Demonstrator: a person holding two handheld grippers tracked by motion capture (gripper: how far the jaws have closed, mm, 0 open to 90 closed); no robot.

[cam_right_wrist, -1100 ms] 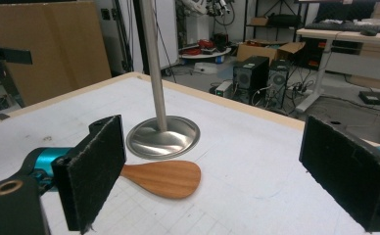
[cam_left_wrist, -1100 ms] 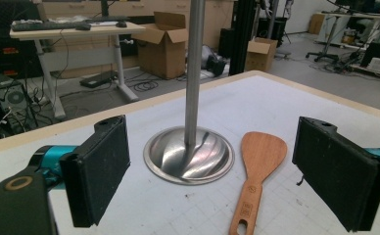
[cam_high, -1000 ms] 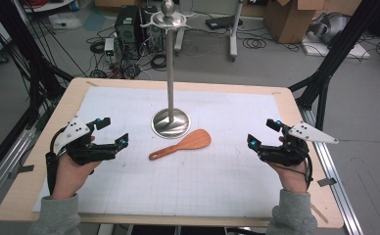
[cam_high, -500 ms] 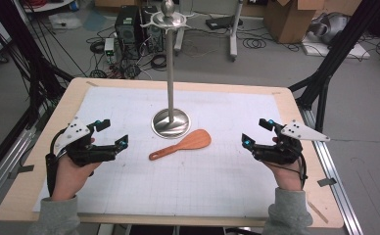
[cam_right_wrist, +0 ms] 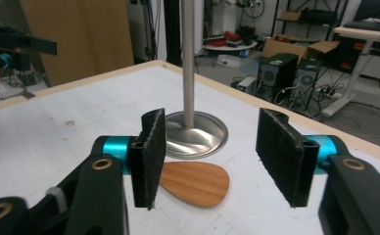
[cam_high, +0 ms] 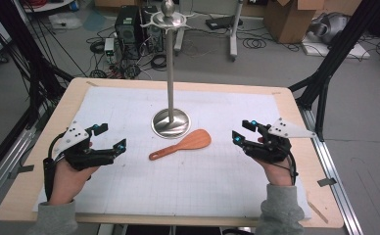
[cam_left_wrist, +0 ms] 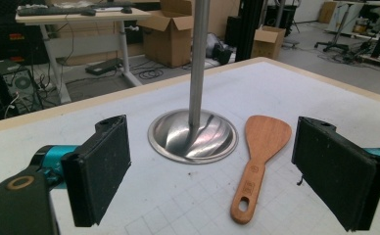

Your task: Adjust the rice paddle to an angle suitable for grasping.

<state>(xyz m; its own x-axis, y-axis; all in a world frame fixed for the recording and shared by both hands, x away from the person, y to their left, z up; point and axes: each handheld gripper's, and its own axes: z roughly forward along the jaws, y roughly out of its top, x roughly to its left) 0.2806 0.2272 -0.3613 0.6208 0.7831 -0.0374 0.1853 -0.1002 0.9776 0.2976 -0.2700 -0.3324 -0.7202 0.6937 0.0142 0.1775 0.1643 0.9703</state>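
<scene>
A wooden spatula [cam_high: 182, 144] lies flat on the white gridded mat, blade to the right, handle with a hole pointing left. Just behind it stands a metal stand [cam_high: 171, 122] with a round base, a tall pole and a hooked crown. My left gripper [cam_high: 111, 138] is open at the mat's left, aimed toward the spatula [cam_left_wrist: 256, 164] and the stand base [cam_left_wrist: 193, 136]. My right gripper [cam_high: 243, 131] is open at the right, a short way from the blade. In the right gripper view the blade [cam_right_wrist: 195, 183] lies just beyond the parted jaws, the stand [cam_right_wrist: 193, 132] behind it.
The mat covers a wooden table [cam_high: 296, 117] with a bare rim. Around the table stand black tripod legs [cam_high: 325, 78], computer towers [cam_high: 129, 24], cables and cardboard boxes [cam_high: 288, 17] on the floor. The left hand's gripper [cam_right_wrist: 11, 46] appears far off in the right gripper view.
My right gripper has slid left across the mat toward the spatula's blade. The left gripper has barely shifted. The spatula and stand stay put.
</scene>
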